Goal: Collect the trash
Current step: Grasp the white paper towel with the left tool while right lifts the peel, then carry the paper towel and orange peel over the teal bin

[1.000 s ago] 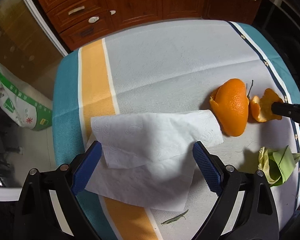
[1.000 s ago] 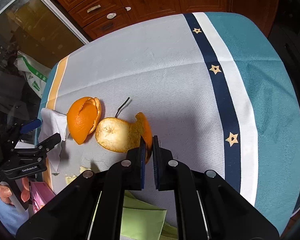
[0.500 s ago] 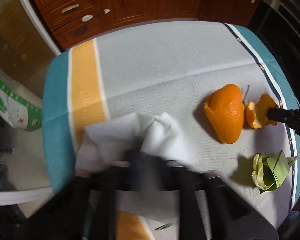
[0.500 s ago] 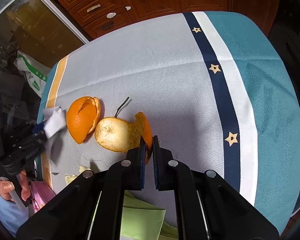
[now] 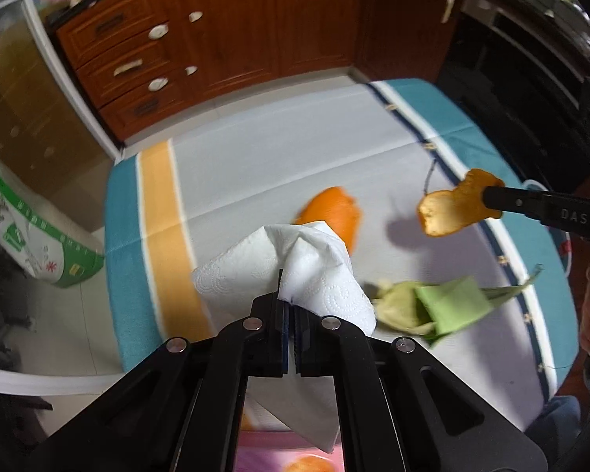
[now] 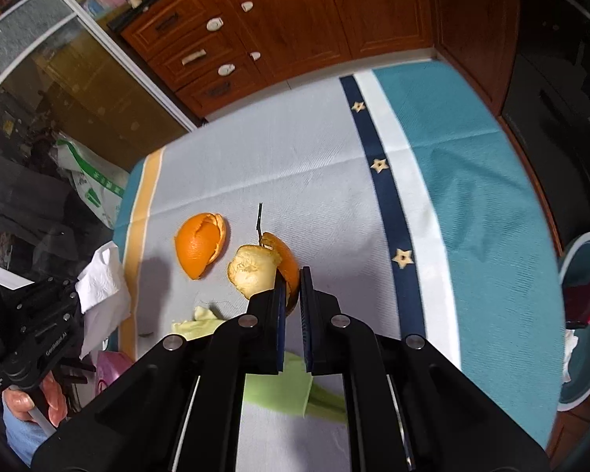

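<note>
**Left wrist view: both grippers have trash in them**

Left wrist view shows your left gripper (image 5: 291, 316) squeezed tight on the paper towel (image 5: 295, 271). The towel is up off the tablecloth (image 5: 295, 149), near its front edge. It is soft and very light, so it flops and can tear. Hold it by a thick, bunched part, like you do now.

Your right gripper (image 6: 291, 303) is pinched on a piece of orange peel (image 6: 263, 267), lifted above the middle of the cloth. Peel is light and bendy, and it may be a bit slippery. Grip it on a thin edge.

Another orange peel (image 6: 200, 244) sits on the cloth near the yellow stripe. A green leaf wrapper (image 5: 448, 303) lies by the front edge. I think those come next.
</note>
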The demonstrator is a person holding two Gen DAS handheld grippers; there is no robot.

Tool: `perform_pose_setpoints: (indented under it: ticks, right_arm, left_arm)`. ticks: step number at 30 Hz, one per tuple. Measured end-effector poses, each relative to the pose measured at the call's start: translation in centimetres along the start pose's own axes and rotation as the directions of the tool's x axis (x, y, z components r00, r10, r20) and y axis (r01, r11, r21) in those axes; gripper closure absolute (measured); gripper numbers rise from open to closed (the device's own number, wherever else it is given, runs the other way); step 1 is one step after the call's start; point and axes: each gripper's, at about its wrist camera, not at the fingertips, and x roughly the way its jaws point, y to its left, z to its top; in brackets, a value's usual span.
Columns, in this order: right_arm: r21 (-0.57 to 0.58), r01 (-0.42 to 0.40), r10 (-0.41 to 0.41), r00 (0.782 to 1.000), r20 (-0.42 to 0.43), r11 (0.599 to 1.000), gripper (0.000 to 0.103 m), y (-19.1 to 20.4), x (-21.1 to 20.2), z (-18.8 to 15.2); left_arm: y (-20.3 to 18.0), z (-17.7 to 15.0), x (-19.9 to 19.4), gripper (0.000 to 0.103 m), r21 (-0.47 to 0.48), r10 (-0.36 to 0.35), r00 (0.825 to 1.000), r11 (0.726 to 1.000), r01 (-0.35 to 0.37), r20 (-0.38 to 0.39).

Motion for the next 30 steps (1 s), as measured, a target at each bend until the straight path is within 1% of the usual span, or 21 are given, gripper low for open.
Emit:
perform_pose_setpoints:
  ticks: [3, 7, 10, 15, 19, 22, 26, 30]
  right_arm:
    - [0.008, -0.004, 0.004, 0.999, 0.039, 1.0, 0.096, -0.9, -2.7, -0.6]
    - [0.035, 0.002, -0.005, 0.996, 0.089, 0.999, 0.096, -3.2, -6.4, -1.8]
    - [0.071, 0.008, -0.017, 0.992, 0.126, 0.997, 0.096, -6.0, -9.0, -2.8]
    - [0.14, 0.022, -0.047, 0.983, 0.178, 0.99, 0.096, -11.2, -12.7, -4.9]
    - [0.209, 0.024, -0.069, 0.975, 0.21, 0.978, 0.096, -16.2, -15.2, -6.8]
    - [0.258, 0.031, -0.091, 0.97, 0.224, 0.966, 0.096, -19.7, -16.3, -8.2]
    - [0.328, 0.039, -0.117, 0.968, 0.222, 0.944, 0.096, -24.2, -17.0, -10.0]
    - [0.388, 0.049, -0.139, 0.968, 0.207, 0.921, 0.096, -27.9, -17.1, -11.5]
  left_arm:
    - [-3.6, 0.6, -1.2, 0.101, 0.049, -0.034, 0.999, 0.998, 0.033, 0.019]
    - [-9.0, 1.0, -2.6, 0.101, 0.125, -0.093, 0.995, 0.988, 0.087, 0.041]
    - [-13.5, 1.4, -3.2, 0.101, 0.184, -0.124, 0.991, 0.976, 0.113, 0.046]
    - [-20.5, 1.9, -2.9, 0.101, 0.272, -0.163, 0.986, 0.95, 0.15, 0.027]
    - [-26.6, 2.1, -2.4, 0.101, 0.351, -0.188, 0.982, 0.92, 0.175, 0.002]
    - [-31.1, 2.1, -1.5, 0.101, 0.398, -0.202, 0.979, 0.897, 0.194, -0.023]
    - [-36.4, 2.1, 0.1, 0.101, 0.449, -0.218, 0.974, 0.865, 0.225, -0.068]
    - [-40.7, 1.9, 1.7, 0.101, 0.485, -0.231, 0.967, 0.837, 0.254, -0.108]
